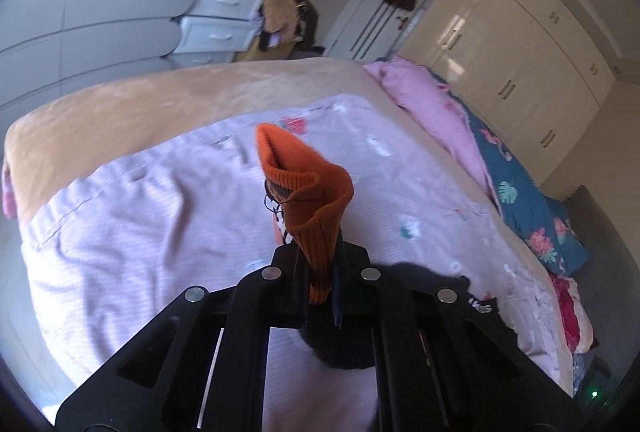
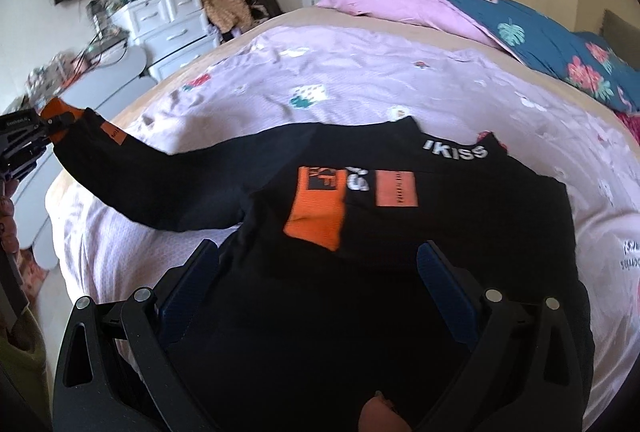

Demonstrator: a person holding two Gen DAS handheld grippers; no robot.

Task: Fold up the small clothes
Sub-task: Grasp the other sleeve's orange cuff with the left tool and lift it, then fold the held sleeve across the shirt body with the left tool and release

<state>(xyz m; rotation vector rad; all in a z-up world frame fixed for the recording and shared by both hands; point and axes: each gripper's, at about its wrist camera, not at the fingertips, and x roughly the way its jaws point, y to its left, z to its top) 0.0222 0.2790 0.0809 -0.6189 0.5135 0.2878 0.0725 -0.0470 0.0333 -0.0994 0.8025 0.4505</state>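
Observation:
A small black sweater (image 2: 460, 232) with orange patches and white lettering lies flat on the lilac sheet (image 2: 360, 84). Its one sleeve (image 2: 160, 184) stretches out to the left and is lifted off the bed. My left gripper (image 1: 320, 256) is shut on that sleeve's orange ribbed cuff (image 1: 308, 188), which stands up from between the jaws. In the right wrist view the same left gripper (image 2: 48, 122) holds the cuff (image 2: 56, 112) at the far left. My right gripper (image 2: 320, 260) hovers open over the sweater's lower body, its blue pads (image 2: 192, 280) wide apart with nothing gripped.
The bed has a beige blanket (image 1: 140, 104) at its far edge. A bunched pink and blue floral quilt (image 2: 520, 28) lies along the right. White drawers (image 2: 168, 20), a cluttered grey cabinet (image 1: 80, 16) and wardrobes (image 1: 500, 44) stand beyond the bed.

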